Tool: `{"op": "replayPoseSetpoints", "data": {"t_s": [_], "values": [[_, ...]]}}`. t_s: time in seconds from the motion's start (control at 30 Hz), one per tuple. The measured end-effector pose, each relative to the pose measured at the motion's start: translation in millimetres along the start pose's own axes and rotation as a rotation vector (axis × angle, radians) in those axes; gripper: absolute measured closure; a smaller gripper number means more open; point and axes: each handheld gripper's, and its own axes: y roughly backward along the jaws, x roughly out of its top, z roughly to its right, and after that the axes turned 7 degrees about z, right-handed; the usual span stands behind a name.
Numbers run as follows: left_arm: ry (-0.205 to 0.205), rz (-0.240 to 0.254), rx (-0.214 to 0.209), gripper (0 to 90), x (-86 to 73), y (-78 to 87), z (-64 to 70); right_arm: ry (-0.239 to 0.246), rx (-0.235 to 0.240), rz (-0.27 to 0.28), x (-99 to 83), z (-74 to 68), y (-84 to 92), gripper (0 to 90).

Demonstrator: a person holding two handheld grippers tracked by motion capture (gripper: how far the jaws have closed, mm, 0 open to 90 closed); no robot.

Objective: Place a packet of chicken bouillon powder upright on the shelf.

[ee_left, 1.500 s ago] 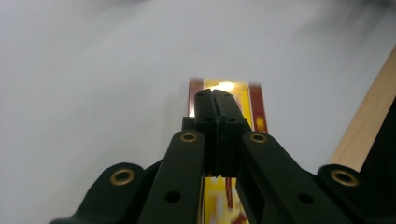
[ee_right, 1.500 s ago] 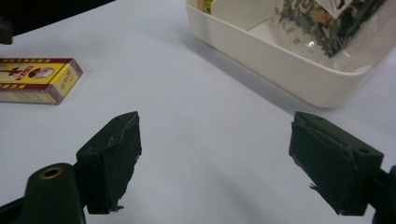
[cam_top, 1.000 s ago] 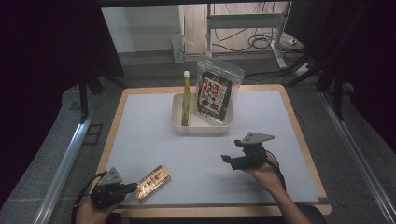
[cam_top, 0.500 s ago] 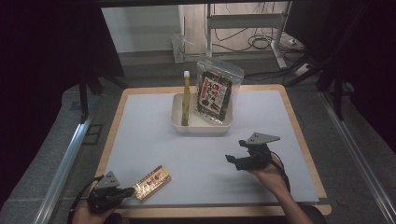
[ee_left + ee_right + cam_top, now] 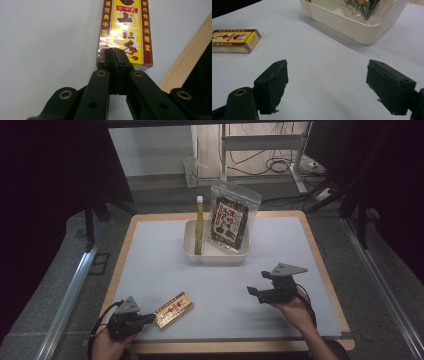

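A yellow and red box point(image 5: 175, 309) with Chinese print lies flat near the table's front left. My left gripper point(image 5: 146, 318) is shut, and its tips rest at the box's near end with nothing between the jaws. In the left gripper view the closed tips point(image 5: 115, 51) overlap the short edge of the box point(image 5: 125, 27). My right gripper point(image 5: 256, 292) stands open at the front right, above bare mat, pointing left. Its own view shows the gripper point(image 5: 328, 75) with nothing between the wide jaws, the box point(image 5: 235, 40) far left and the tray point(image 5: 352, 26) ahead.
A white tray point(image 5: 215, 258) sits at the table's middle back. It holds an upright yellow bottle point(image 5: 199, 222) and a leaning bag of dark seaweed snack point(image 5: 230, 217). The mat's wooden border point(image 5: 240, 346) runs close under both hands.
My left gripper has drawn back a little and then come forward to the right. The box now lies slightly farther right and away. The right gripper has hardly moved.
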Motion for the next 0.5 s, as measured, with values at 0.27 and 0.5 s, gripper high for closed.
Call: {"op": "replayPoseSetpoints", "data": {"t_s": [0.27, 0.5], "values": [[-0.036, -0.011, -0.041, 90.0, 21.3, -23.3, 5.2, 0.000, 0.003, -0.006, -0.4, 0.9, 0.4, 17.8], [-0.058, -0.016, -0.065, 89.9, 38.8, -42.0, 7.1, 0.002, -0.008, -0.018, -3.5, 2.6, 2.2, 17.8]]}}
